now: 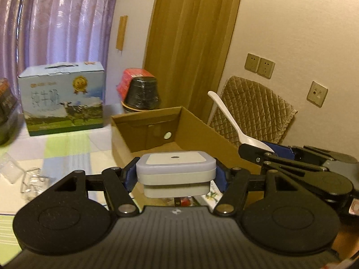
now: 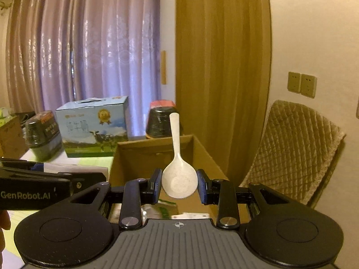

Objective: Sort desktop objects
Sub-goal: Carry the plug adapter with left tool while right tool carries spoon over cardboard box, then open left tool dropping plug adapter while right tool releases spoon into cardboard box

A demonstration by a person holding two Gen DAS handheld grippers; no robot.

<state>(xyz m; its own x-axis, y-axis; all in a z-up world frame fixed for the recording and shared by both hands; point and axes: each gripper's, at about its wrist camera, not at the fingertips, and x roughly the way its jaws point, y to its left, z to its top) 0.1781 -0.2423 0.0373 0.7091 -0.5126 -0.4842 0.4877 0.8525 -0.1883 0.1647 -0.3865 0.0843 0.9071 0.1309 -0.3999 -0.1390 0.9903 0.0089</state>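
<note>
- Square white plastic night-light [image 1: 176, 173]: clamped between the left gripper [image 1: 176, 177] pads, just short of the open brown cardboard box [image 1: 202, 132] ahead.
- Speckled white plastic spoon [image 2: 178, 174]: bowl pinched by the right gripper [image 2: 179, 186], handle up, box beyond.
- Best carried past the near rim, lowered inside before release.

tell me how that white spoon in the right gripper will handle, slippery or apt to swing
The white spoon looks rigid and light. The right gripper pinches only its rounded, smooth bowl, so it may slip or pivot. Its long handle stands upright above the grip, so a quick tilt could swing it.
</note>
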